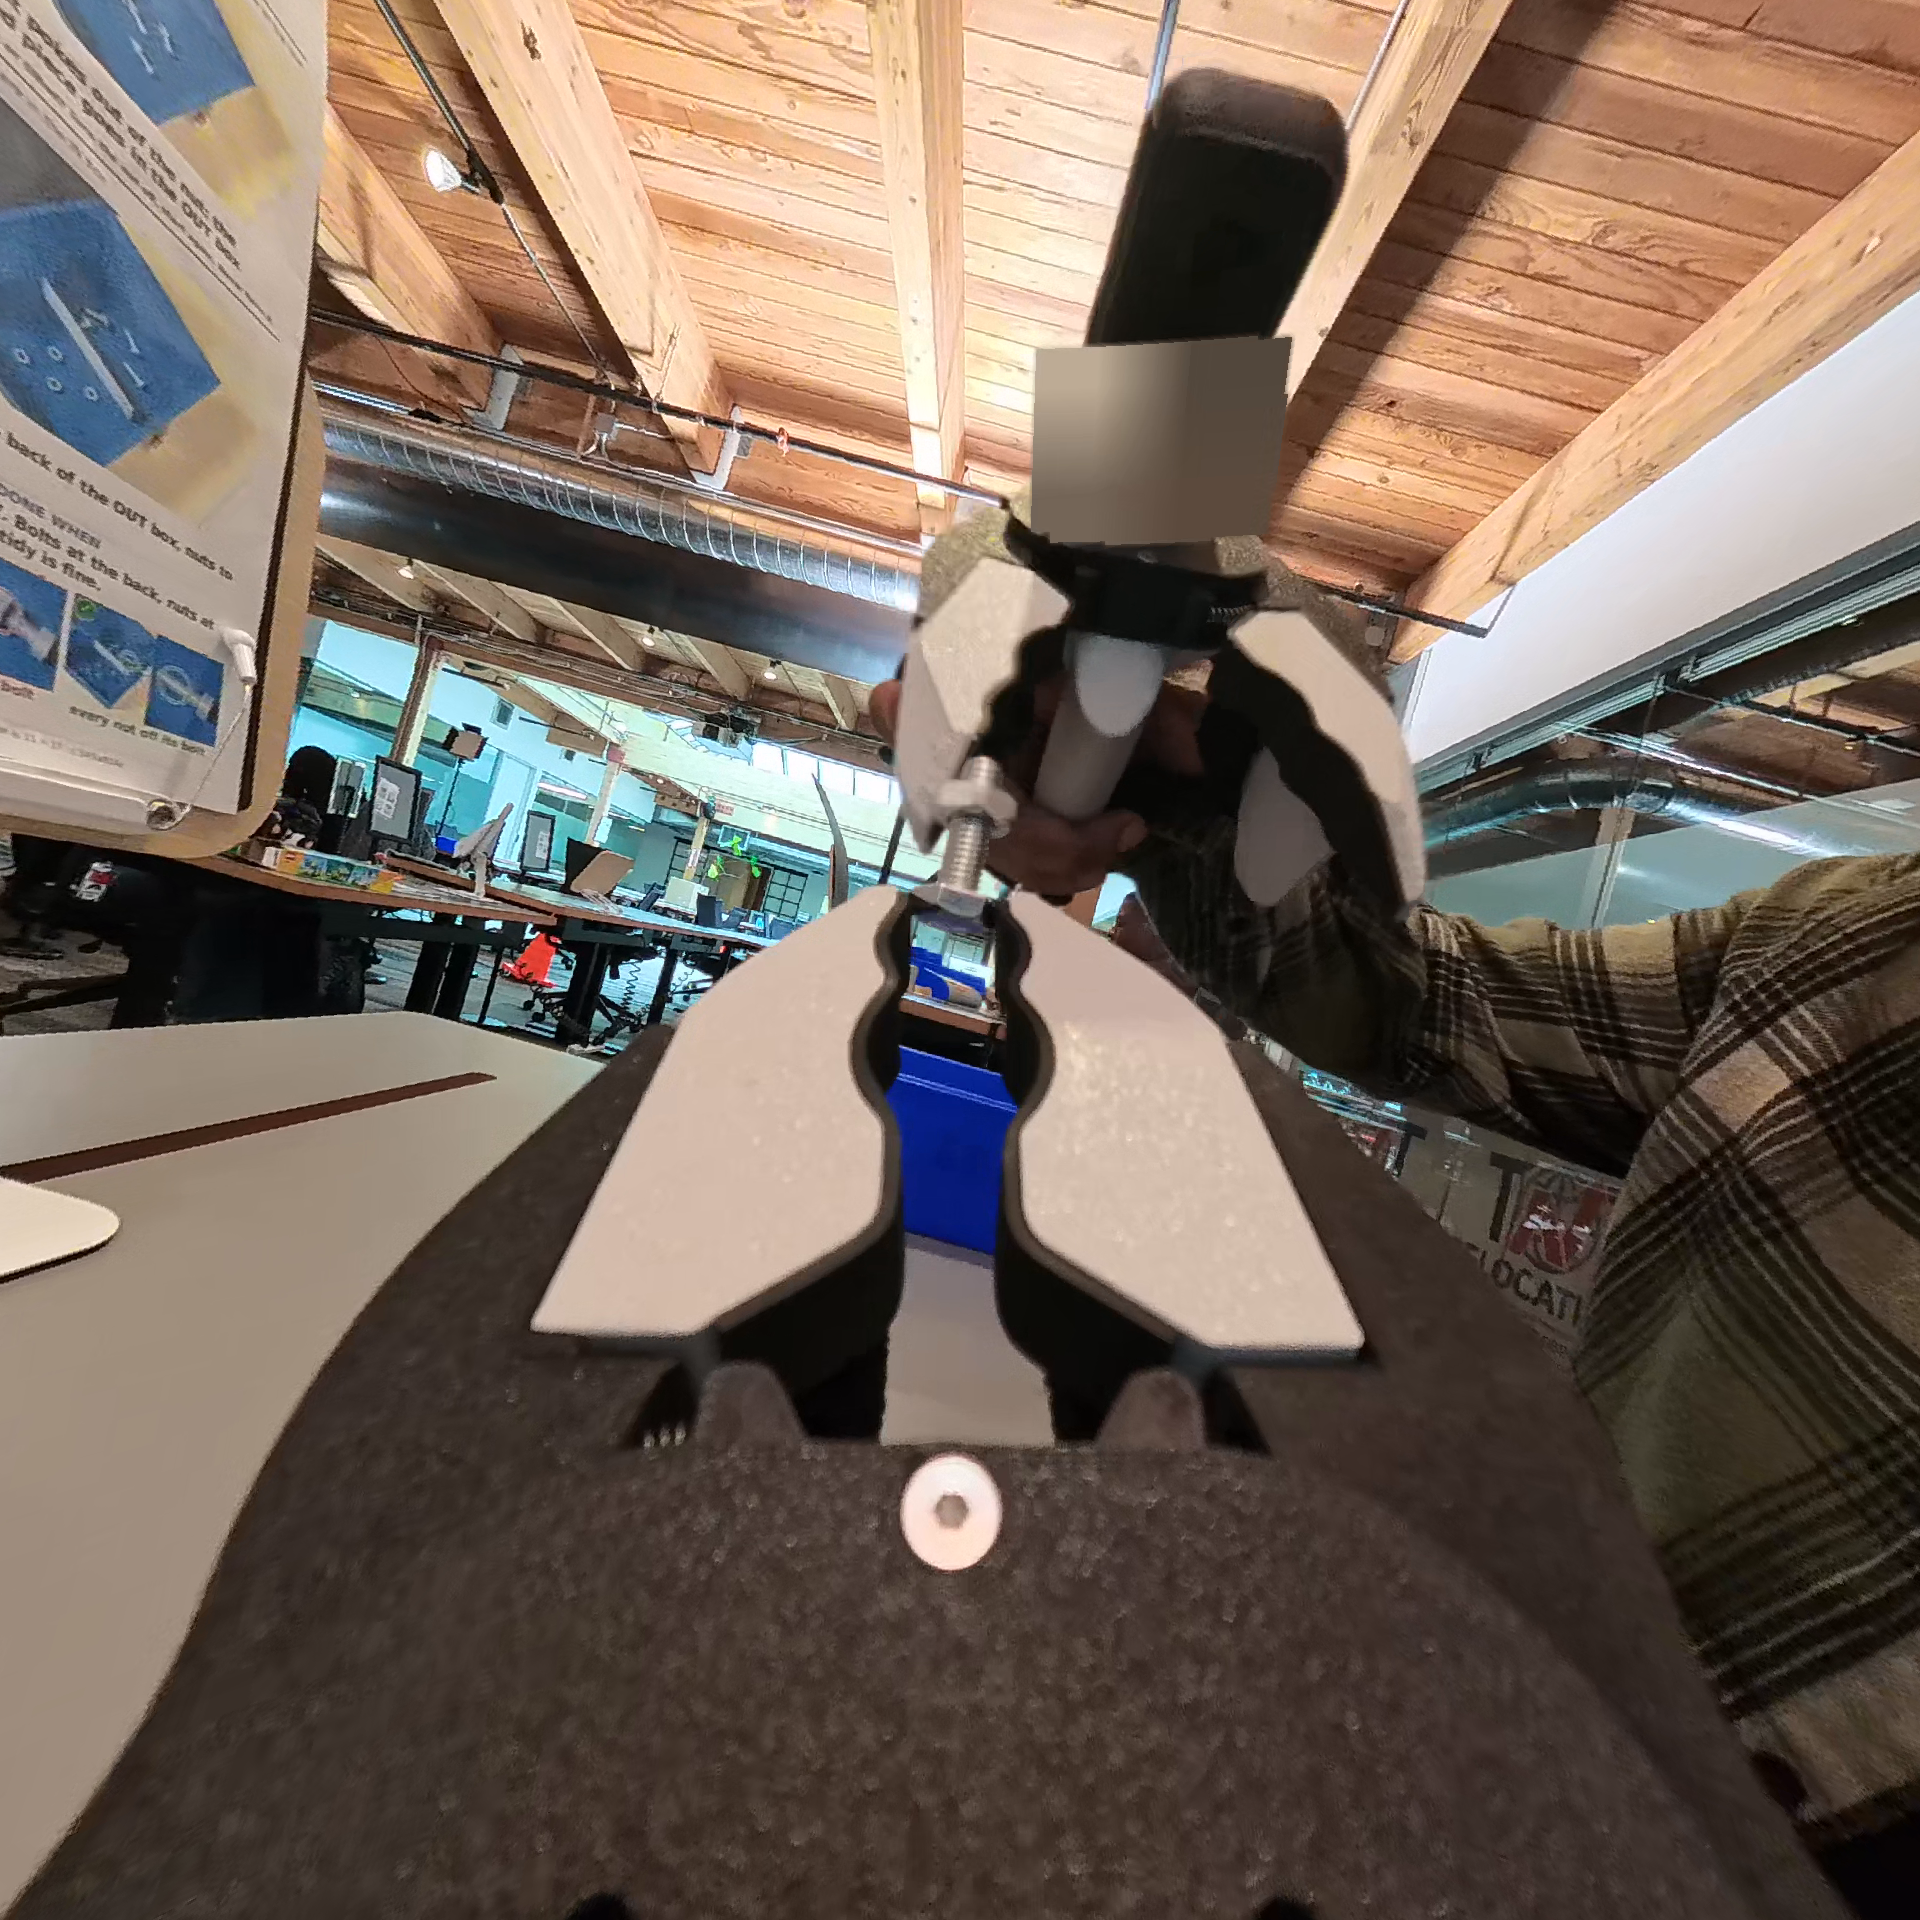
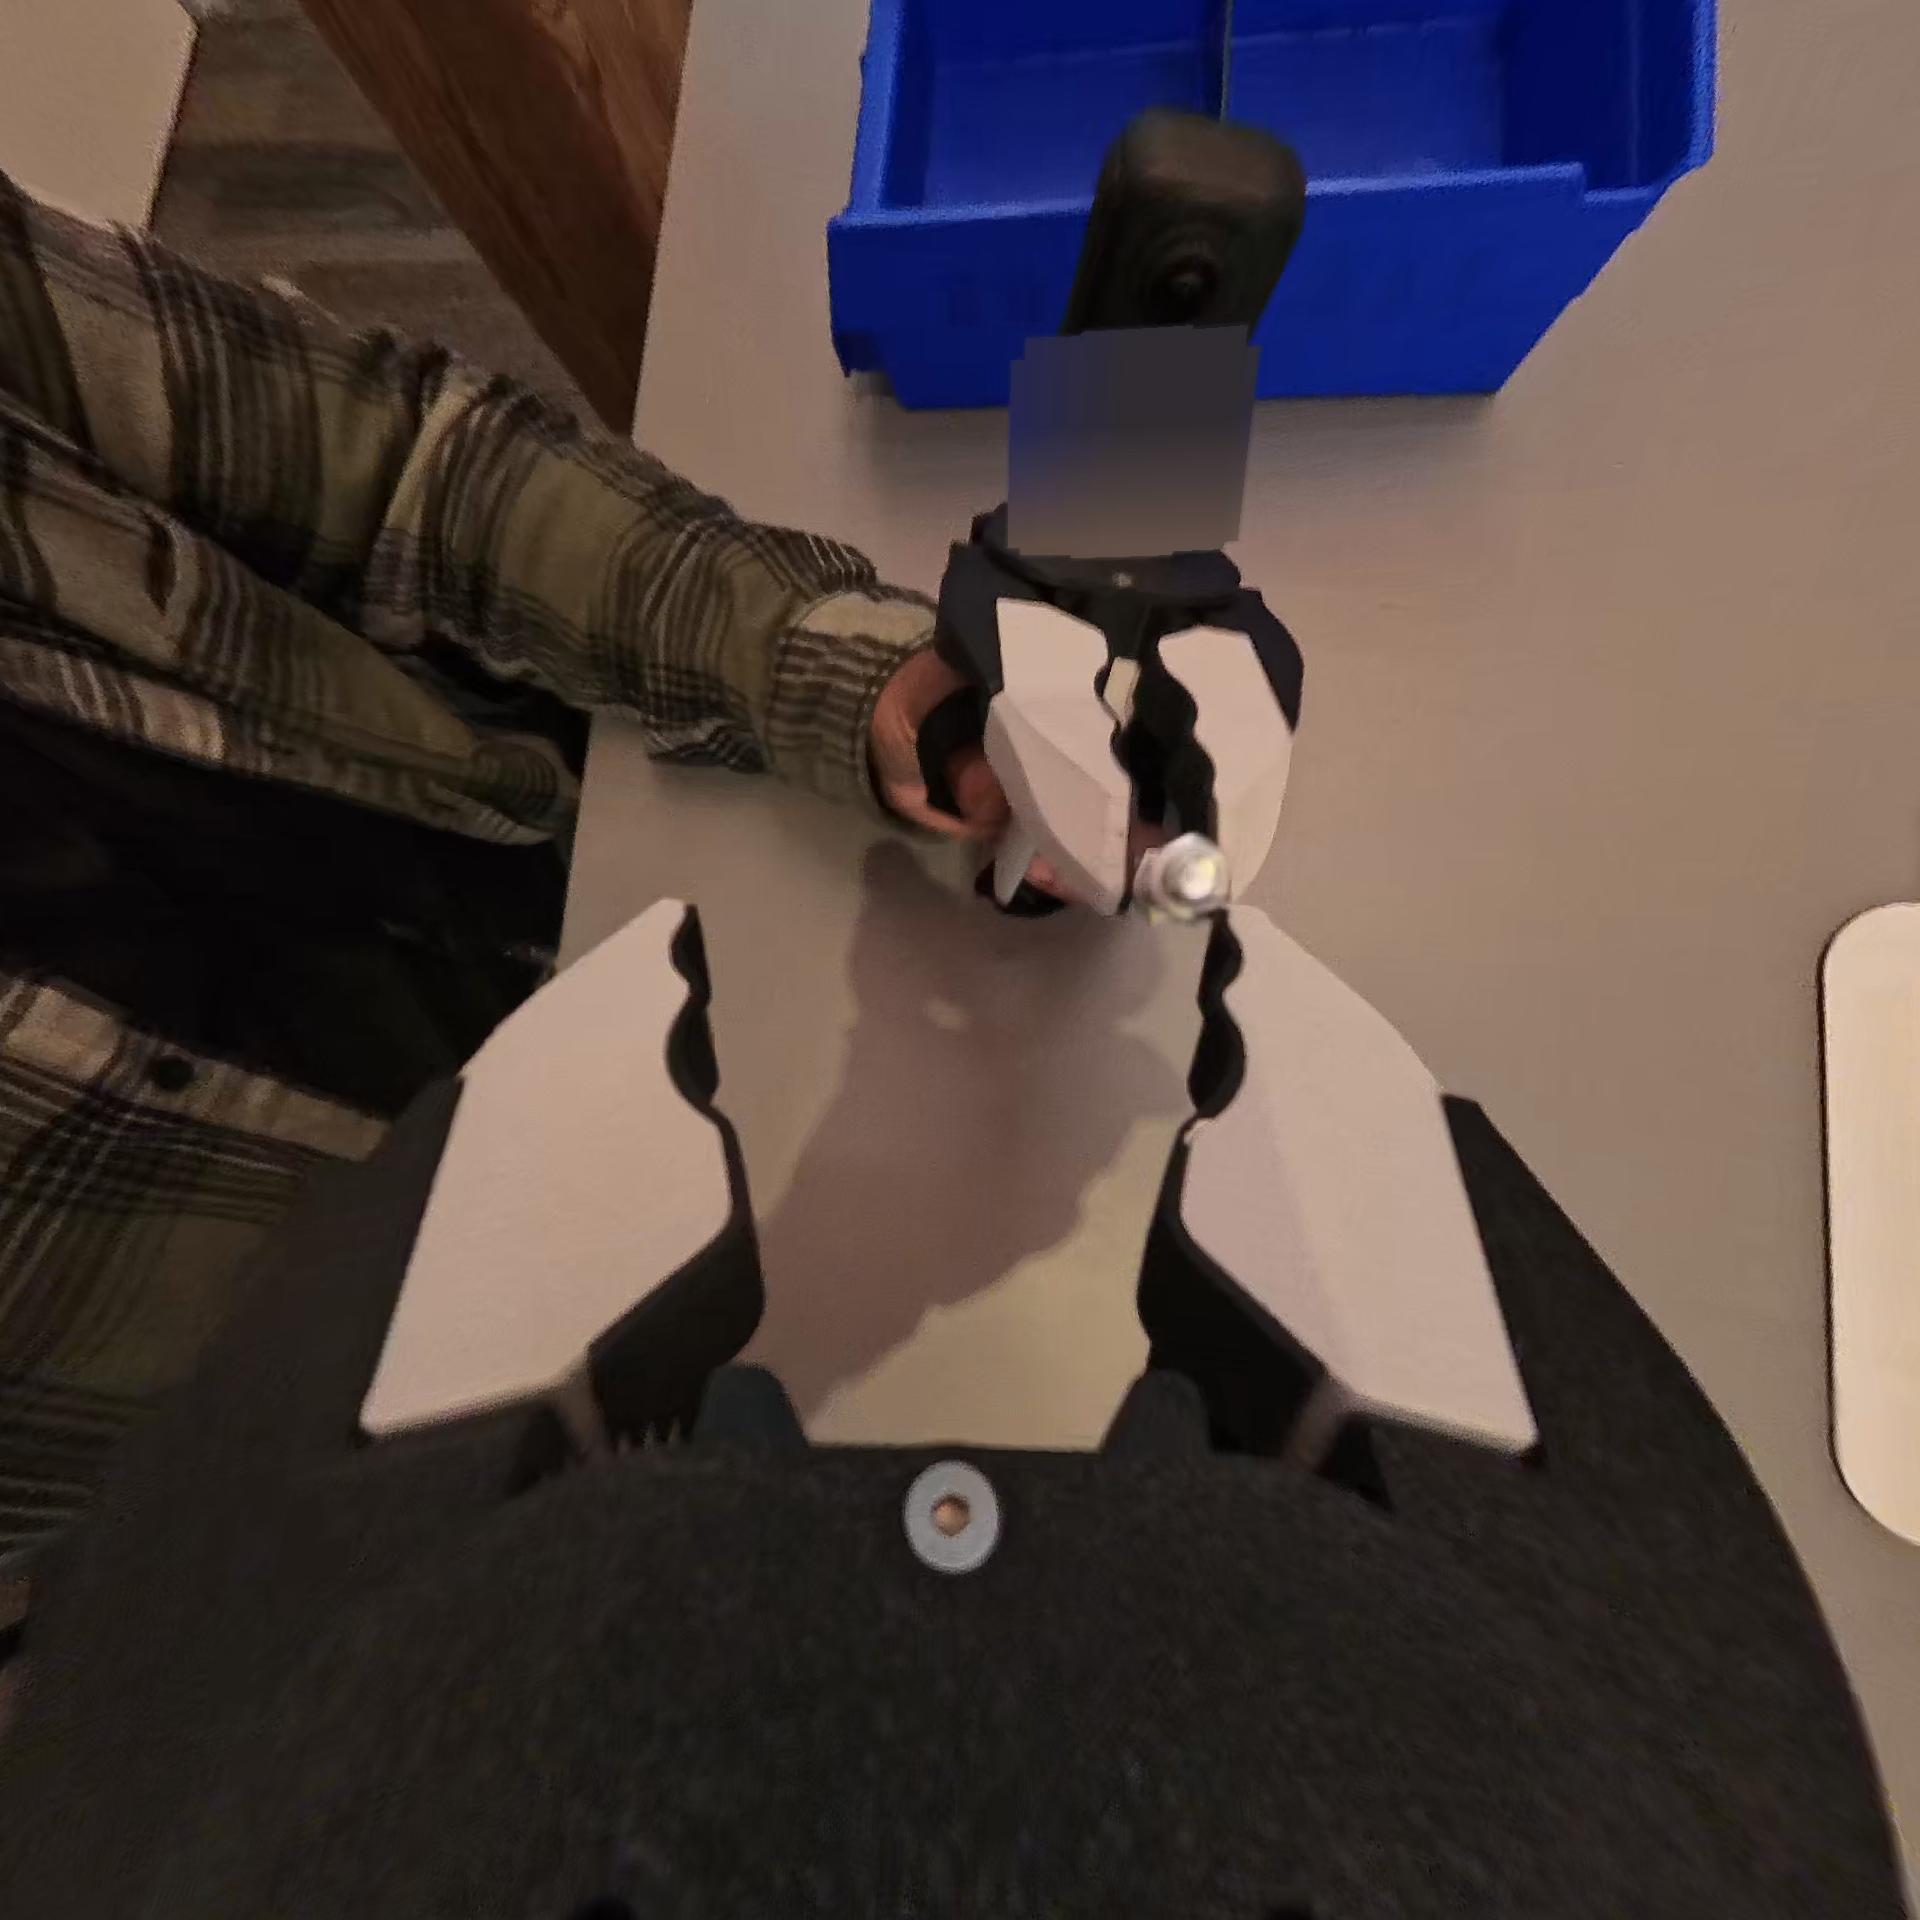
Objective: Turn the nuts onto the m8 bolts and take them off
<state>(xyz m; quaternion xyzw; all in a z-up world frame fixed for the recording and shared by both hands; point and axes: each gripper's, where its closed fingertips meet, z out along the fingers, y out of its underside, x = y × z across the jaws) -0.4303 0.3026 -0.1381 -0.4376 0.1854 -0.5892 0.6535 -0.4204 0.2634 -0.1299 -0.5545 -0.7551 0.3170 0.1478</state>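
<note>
My left gripper [image 1: 951, 906] is shut on the head of a silver M8 bolt [image 1: 961, 852] and holds it pointing up and away. A hex nut [image 1: 972, 800] sits on the thread near the far end. My right gripper [image 1: 1101, 842] faces it from above, open, with one fingertip [image 1: 930, 790] beside the nut. In the right wrist view the right gripper [image 2: 961, 920] is wide open. Its right fingertip [image 2: 1242, 935] is close to the nut [image 2: 1151, 885] on the bolt [image 2: 1195, 878], which the left gripper [image 2: 1179, 873] holds end-on.
A blue bin [image 2: 1351, 260] stands on the grey table [image 2: 1558, 727] behind the grippers; it also shows in the left wrist view [image 1: 951, 1143]. A white pad [image 2: 1870, 1195] lies at the right edge. An instruction sheet [image 1: 125, 416] hangs at the left. Plaid sleeves [image 2: 416, 571] reach in.
</note>
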